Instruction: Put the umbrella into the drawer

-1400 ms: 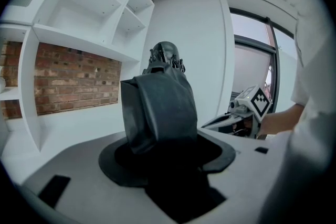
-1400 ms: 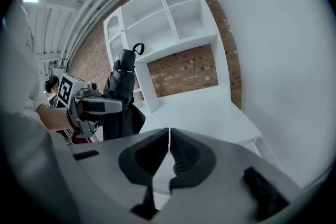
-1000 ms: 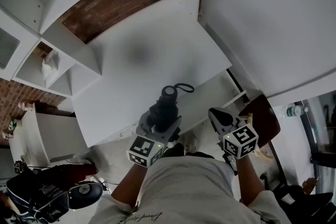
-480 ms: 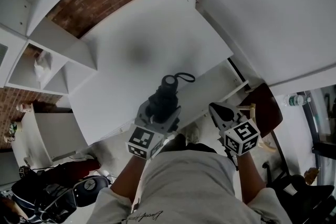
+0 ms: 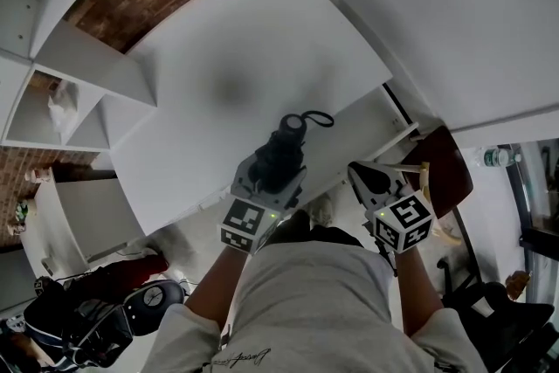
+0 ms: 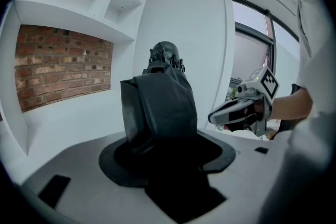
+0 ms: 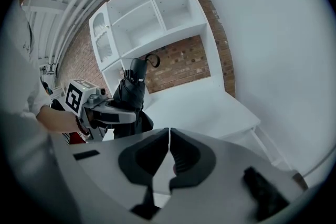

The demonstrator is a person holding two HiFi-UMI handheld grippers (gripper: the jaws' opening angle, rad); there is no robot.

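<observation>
**Umbrella in the left grip, over the desk edge**

Grips the folded black umbrella (image 6: 157, 107) in the left gripper (image 6: 163, 131), with the jaws spread wide and pressed into the bunched fabric on both sides. Hides most of the lower canopy inside the gripper's mouth, leaving only the upper part and the handle end clear. Points that handle end away from the person and somewhat upward, out over the front edge of the white desk top (image 5: 218, 57). Trails a thin wrist strap (image 5: 316, 118) in a loop off the handle tip, seen against the white surface in the head view. Cannot tell from any view whether the umbrella touches the desk.

Holds the right gripper (image 7: 169, 131) just beside the left one, on the person's right and at about the same level. Has its jaws closed pad against pad, with nothing between them. Aims it toward the right end of the desk.

Faces a brick wall (image 6: 63, 65) at the back of the desk recess. Sits under white open shelves (image 7: 152, 8) above and to the left. Stands near a brown chair (image 5: 441, 179) on the floor just past the right gripper.
</observation>
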